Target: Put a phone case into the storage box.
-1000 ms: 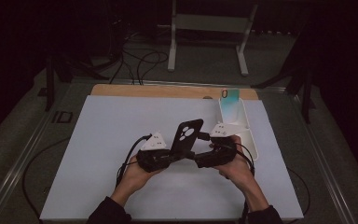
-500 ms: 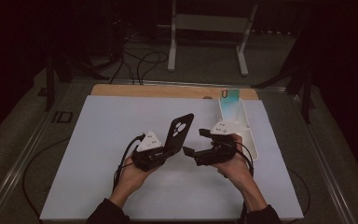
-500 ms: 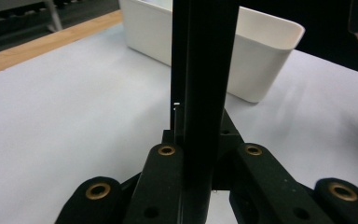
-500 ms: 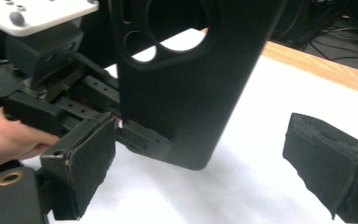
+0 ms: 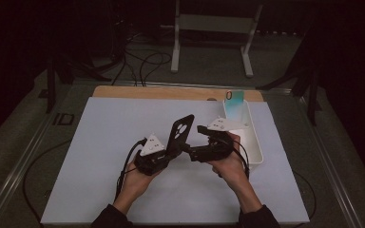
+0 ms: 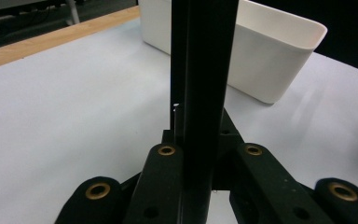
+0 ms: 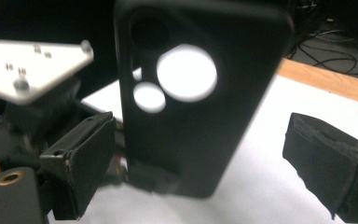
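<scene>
A black phone case (image 5: 181, 130) with round camera cut-outs stands tilted above the white mat (image 5: 100, 142). My left gripper (image 5: 170, 151) is shut on its lower end; in the left gripper view the case (image 6: 204, 70) rises edge-on from between the closed jaws of that gripper (image 6: 200, 156). My right gripper (image 5: 196, 141) faces the case from the right with its jaws open. In the right gripper view the case (image 7: 200, 93) stands between the two pads of the right gripper (image 7: 205, 168), and neither pad touches it.
A white rectangular bin (image 5: 253, 142) sits on the mat's right side, with a teal phone (image 5: 234, 101) standing at its far end. The bin (image 6: 270, 56) also lies just beyond the case in the left gripper view. A wooden strip (image 5: 171, 92) edges the mat's far side.
The two grippers were close together a second ago and now stand slightly apart. The right one has drawn back to the right. The case stays in the left gripper.
</scene>
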